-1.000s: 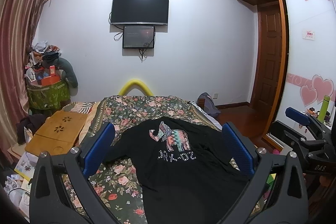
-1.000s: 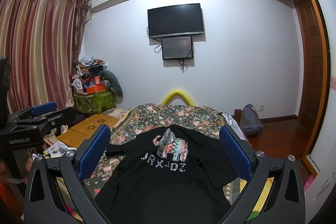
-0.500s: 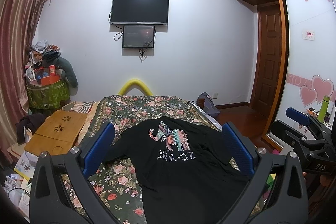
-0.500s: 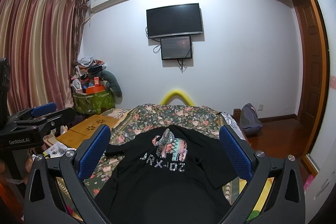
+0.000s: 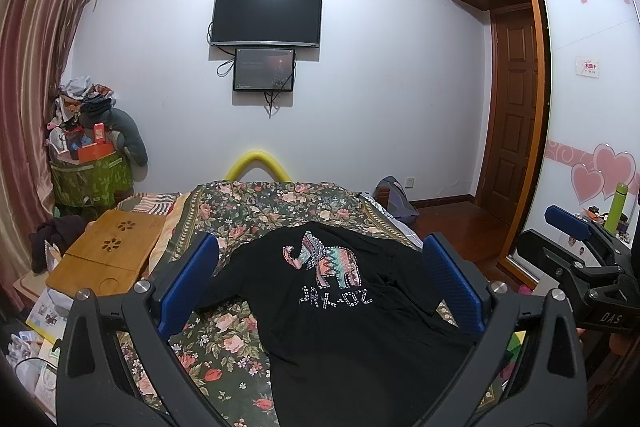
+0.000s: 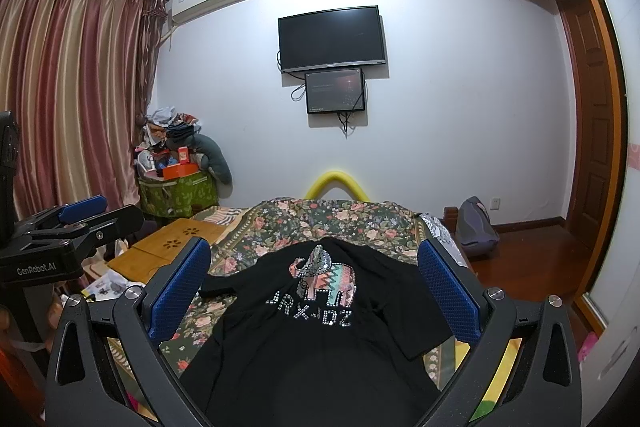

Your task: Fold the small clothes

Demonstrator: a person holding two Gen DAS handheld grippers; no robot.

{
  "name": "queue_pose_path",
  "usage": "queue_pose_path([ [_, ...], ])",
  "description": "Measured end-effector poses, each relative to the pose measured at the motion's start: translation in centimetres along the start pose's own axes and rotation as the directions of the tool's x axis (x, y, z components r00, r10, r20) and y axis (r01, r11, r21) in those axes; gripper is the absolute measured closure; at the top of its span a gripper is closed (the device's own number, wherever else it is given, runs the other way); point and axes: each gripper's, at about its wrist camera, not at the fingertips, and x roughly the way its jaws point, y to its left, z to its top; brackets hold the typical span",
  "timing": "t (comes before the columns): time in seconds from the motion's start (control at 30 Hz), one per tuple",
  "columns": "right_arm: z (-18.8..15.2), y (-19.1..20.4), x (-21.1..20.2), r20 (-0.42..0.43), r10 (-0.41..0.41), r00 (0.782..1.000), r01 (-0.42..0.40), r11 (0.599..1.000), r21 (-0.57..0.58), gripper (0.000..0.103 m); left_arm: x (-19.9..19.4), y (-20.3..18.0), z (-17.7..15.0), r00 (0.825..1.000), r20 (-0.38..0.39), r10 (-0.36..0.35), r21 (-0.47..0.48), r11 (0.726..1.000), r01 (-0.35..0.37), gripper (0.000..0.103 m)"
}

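Left wrist view: the left gripper (image 5: 320, 279) hangs above the near part of the bed (image 5: 248, 207), its blue fingers (image 5: 188, 279) spread wide apart with nothing between them. The right gripper (image 6: 314, 285) is likewise wide apart and holds nothing, raised clear of the cloth; it stands just right of the left one. Below both lies the black shirt (image 5: 340, 307), spread flat, print up, collar toward the far wall, hem toward the camera. Its left sleeve (image 5: 224, 291) lies out over the flowered cover, with bare cover left of it. Its right sleeve (image 6: 420, 323) reaches near the bed's right edge. A wooden tray (image 5: 104, 259) sits at the left edge.
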Motion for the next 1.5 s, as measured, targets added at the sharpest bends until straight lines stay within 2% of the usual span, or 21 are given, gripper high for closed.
queue_pose_path([
  [0.7,-0.1,-0.2,0.6,-0.02,-0.004,1.0,0.004,1.0,-0.007,0.0,0.6,0.2,-0.1,1.0,-0.008,0.0,-0.002,1.0,0.0,0.0],
  [0.9,-0.2,-0.5,2.0,-0.046,-0.013,0.999,0.013,1.0,-0.007,0.0,2.4,1.1,-0.2,1.0,-0.019,0.007,-0.017,1.0,-0.007,0.0],
  [1.1,-0.4,-1.8,5.3,-0.099,-0.019,0.995,0.018,1.0,-0.014,0.0,6.8,4.2,0.2,0.996,-0.071,0.054,-0.027,0.998,-0.056,0.0],
  [1.3,-0.8,-3.7,9.6,-0.148,-0.033,0.988,0.027,0.999,-0.044,0.0,13.5,9.7,-0.2,0.976,-0.184,0.121,-0.069,0.988,-0.135,0.0],
  [1.4,-1.2,-5.0,12.2,-0.181,-0.058,0.982,0.046,0.997,-0.066,0.0,17.3,13.2,-1.0,0.951,-0.272,0.149,-0.101,0.978,-0.182,0.0],
  [1.5,-1.5,-6.2,14.5,-0.212,-0.066,0.975,0.053,0.996,-0.069,0.0,21.6,17.4,-2.4,0.912,-0.374,0.167,-0.149,0.96,-0.236,0.0],
])
